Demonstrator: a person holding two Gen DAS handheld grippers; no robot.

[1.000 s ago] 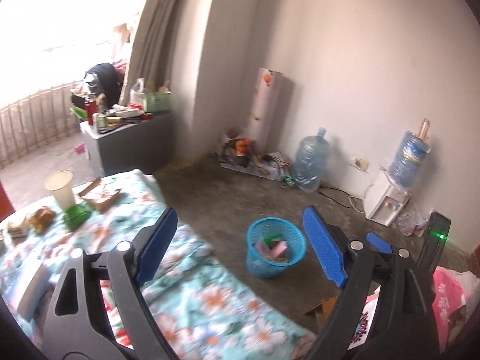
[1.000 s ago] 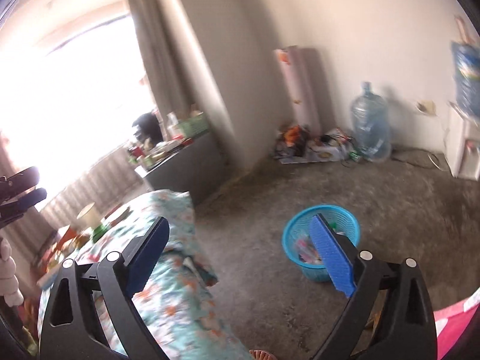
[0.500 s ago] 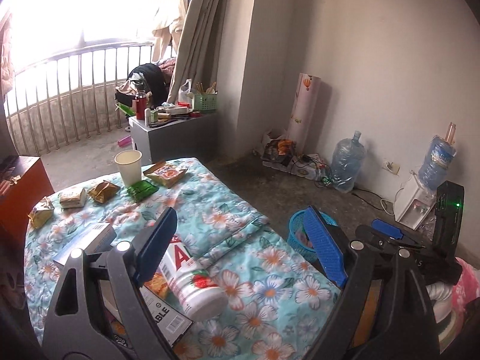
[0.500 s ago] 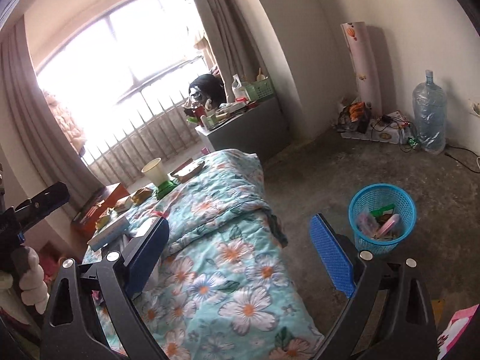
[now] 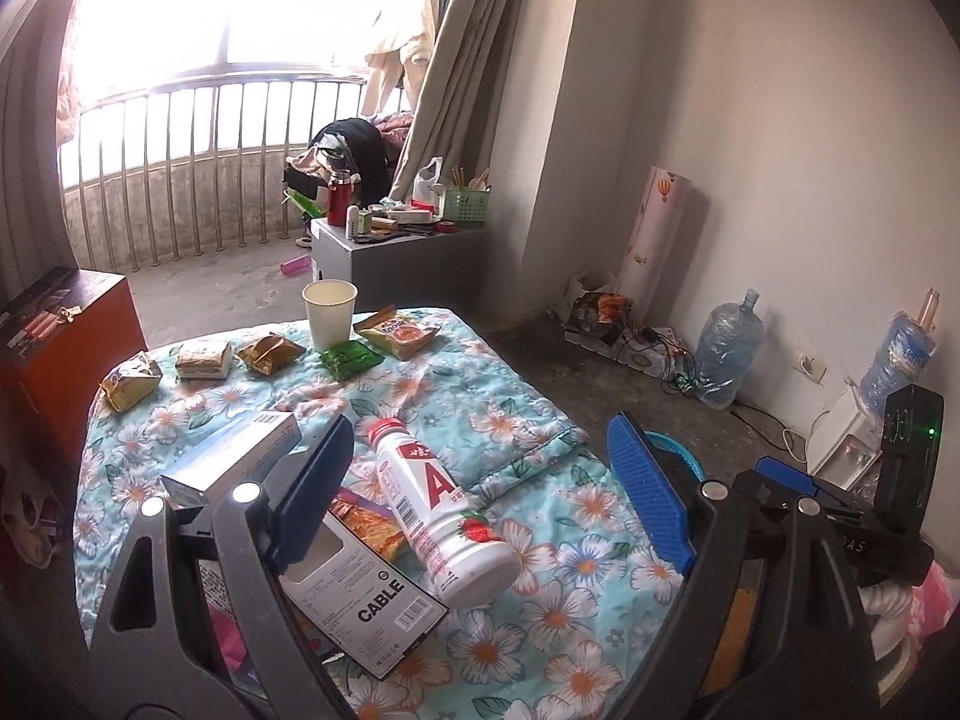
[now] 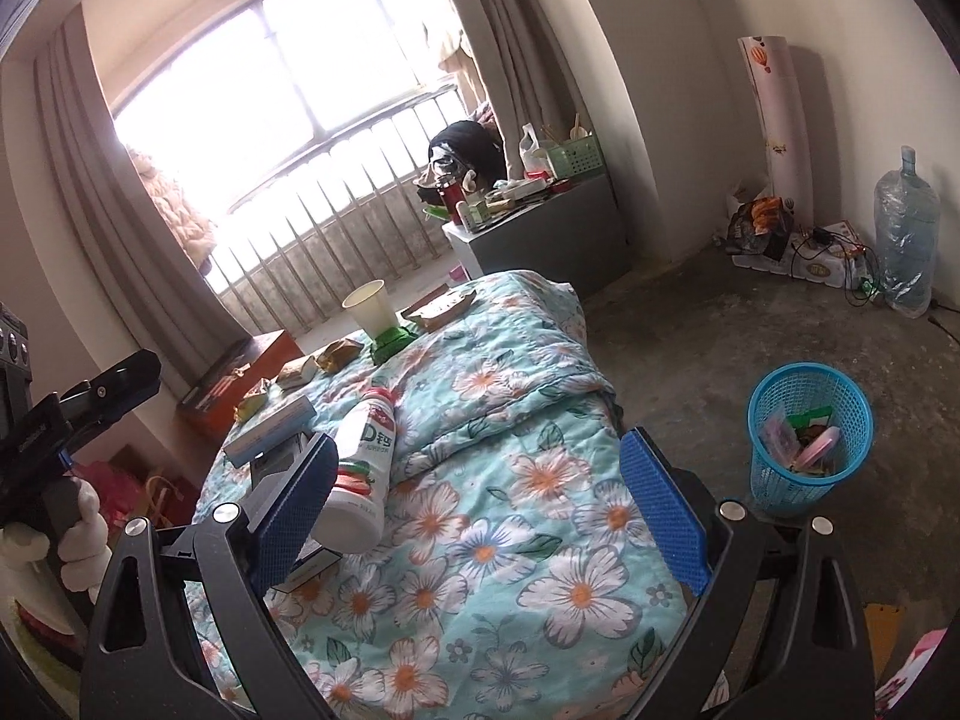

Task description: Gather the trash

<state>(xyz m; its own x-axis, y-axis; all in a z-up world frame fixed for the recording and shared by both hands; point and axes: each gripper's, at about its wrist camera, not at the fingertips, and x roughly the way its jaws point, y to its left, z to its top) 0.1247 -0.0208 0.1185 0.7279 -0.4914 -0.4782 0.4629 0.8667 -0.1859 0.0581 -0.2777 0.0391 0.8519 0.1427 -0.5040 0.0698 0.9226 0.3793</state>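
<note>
On the floral quilt lies a white red-capped bottle; both grippers' jaws gape empty.

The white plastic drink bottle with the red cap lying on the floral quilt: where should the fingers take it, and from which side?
Grip the white plastic drink bottle across its straight, labelled mid-body, coming down from above. It lies on its side on the floral quilt, partly atop a cable box, so the fingers should straddle its width, not its length.
</note>
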